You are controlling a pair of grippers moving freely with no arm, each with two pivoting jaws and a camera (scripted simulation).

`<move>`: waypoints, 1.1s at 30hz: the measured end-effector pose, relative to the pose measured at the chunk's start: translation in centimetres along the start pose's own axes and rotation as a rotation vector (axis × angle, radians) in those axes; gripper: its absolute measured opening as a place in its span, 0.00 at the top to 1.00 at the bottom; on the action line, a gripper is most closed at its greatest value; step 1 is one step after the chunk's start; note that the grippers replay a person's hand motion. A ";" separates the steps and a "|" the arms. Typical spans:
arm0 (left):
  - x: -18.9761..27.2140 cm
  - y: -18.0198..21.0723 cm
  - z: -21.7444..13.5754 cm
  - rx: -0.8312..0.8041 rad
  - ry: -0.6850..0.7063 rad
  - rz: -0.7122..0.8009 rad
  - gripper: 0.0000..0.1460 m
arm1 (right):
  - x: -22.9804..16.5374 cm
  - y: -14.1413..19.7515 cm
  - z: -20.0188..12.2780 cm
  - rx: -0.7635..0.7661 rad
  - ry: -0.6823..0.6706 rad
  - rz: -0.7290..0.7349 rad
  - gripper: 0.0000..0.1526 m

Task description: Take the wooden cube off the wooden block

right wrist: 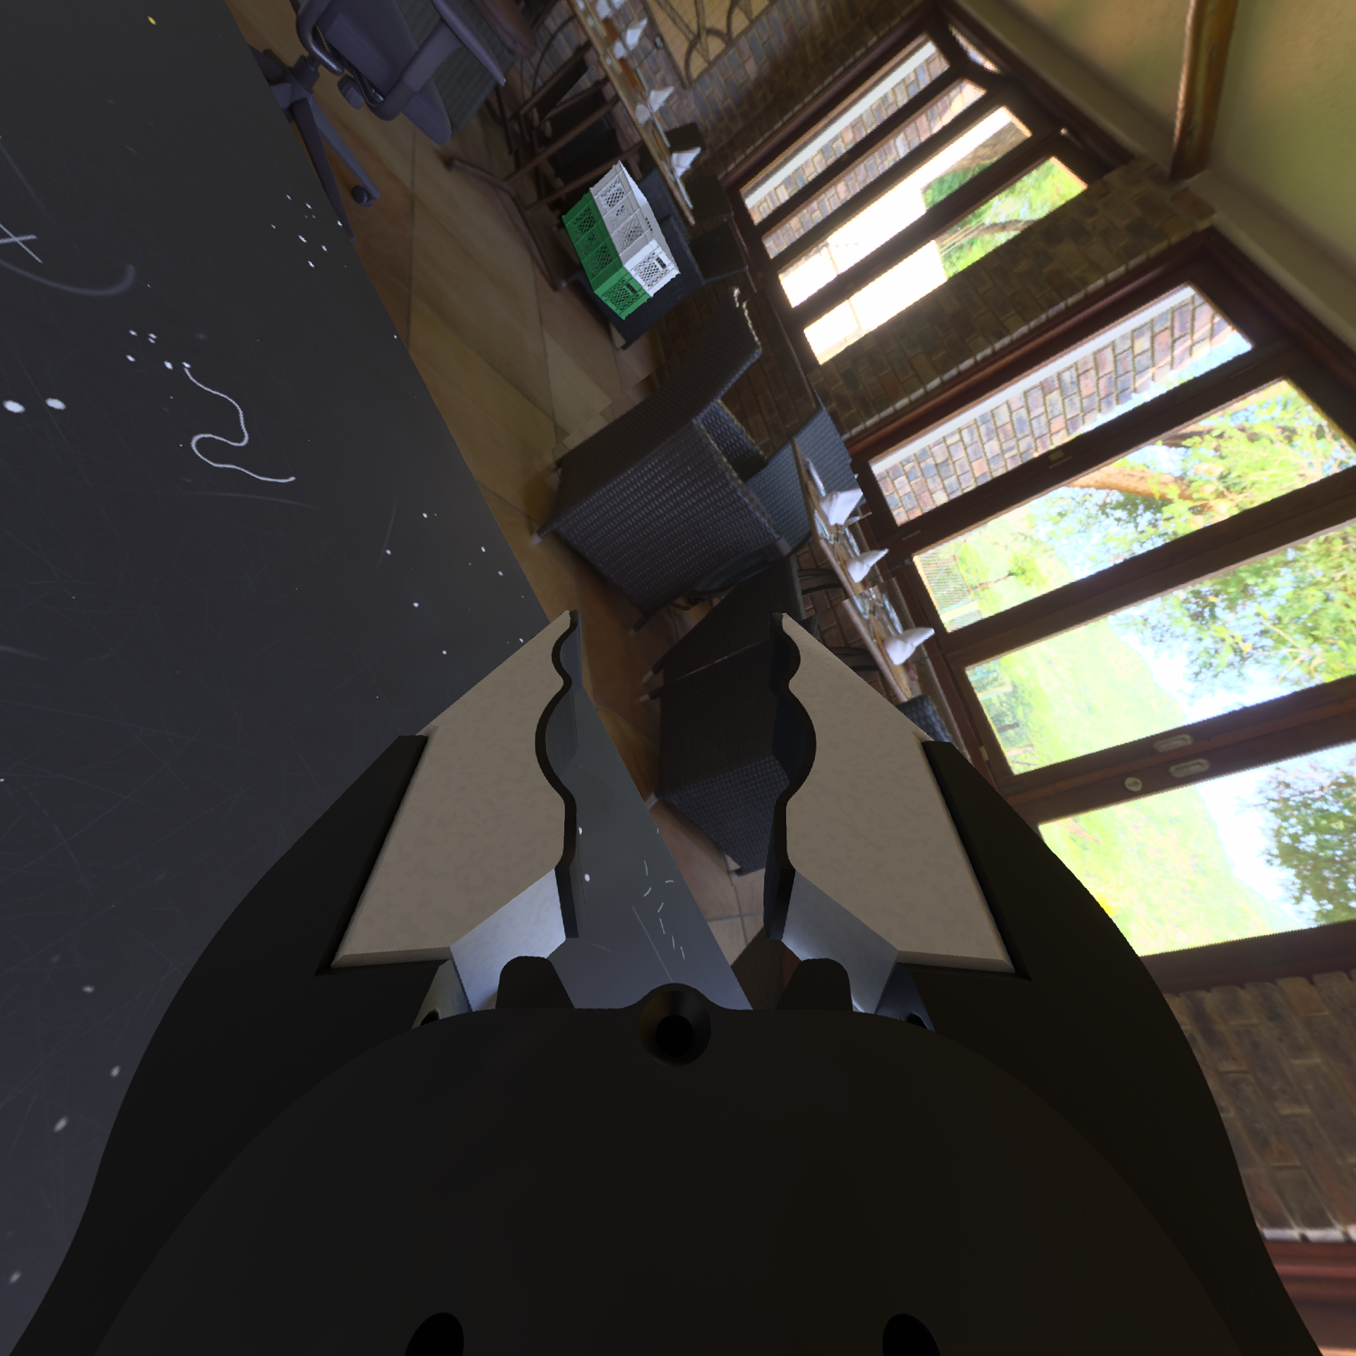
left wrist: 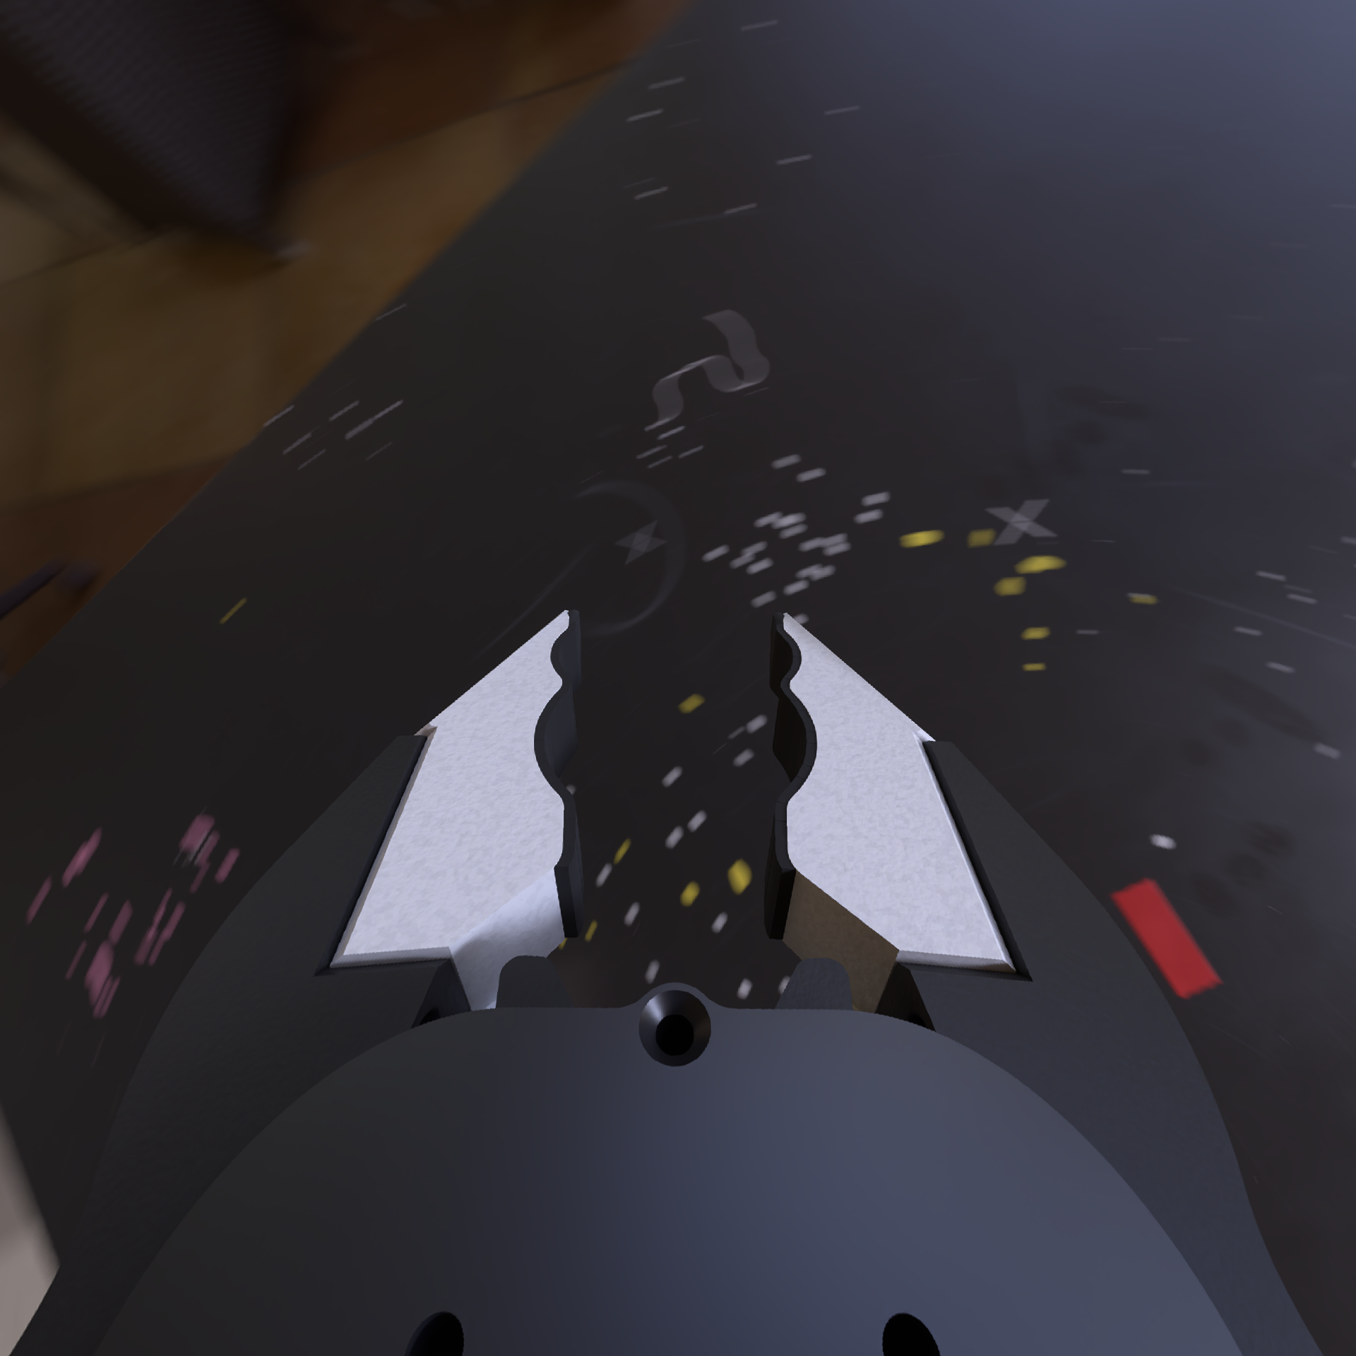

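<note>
Neither the wooden cube nor the wooden block shows in either view. My left gripper (left wrist: 675,624) is open and empty, its jaws apart, pointing down at a dark speckled table top (left wrist: 954,257). The left wrist view is blurred. My right gripper (right wrist: 675,624) is open and empty, tilted sideways at the edge of the same dark table (right wrist: 183,587), pointing past that edge towards the room.
The table edge runs diagonally in the left wrist view, with brown floor (left wrist: 110,352) beyond. A red mark (left wrist: 1167,935) lies on the table at the right. In the right wrist view stand dark wicker chairs (right wrist: 660,506), a green and white crate (right wrist: 624,242) and large windows (right wrist: 1101,587).
</note>
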State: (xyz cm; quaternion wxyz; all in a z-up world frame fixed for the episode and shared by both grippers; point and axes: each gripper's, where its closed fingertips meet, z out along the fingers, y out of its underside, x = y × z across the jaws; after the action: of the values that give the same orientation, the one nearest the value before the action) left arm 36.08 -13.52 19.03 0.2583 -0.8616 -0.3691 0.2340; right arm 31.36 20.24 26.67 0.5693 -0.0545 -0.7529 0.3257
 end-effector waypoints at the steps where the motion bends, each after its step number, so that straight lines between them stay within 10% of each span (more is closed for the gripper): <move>1: -2.4 1.7 -1.8 -0.009 -0.106 -0.071 0.65 | 0.0 0.1 0.0 -0.002 -0.001 0.000 0.66; 5: -7.8 11.8 -6.2 -0.267 -0.238 -0.377 0.66 | -0.3 0.3 0.3 -0.015 -0.009 0.000 0.66; 13: -8.2 23.3 -4.2 -0.636 -0.029 -0.886 0.65 | -0.8 0.9 0.6 -0.046 -0.033 -0.003 0.66; 33: -7.9 26.5 1.4 -0.856 -0.005 -1.073 0.65 | -1.0 2.3 0.7 -0.090 -0.050 0.003 0.66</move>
State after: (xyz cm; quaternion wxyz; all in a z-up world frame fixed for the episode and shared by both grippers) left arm 44.07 -34.87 3.25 -0.0257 -0.5850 -0.8055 -0.0909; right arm 30.40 21.26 24.54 0.5469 -0.0730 -0.7807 0.2935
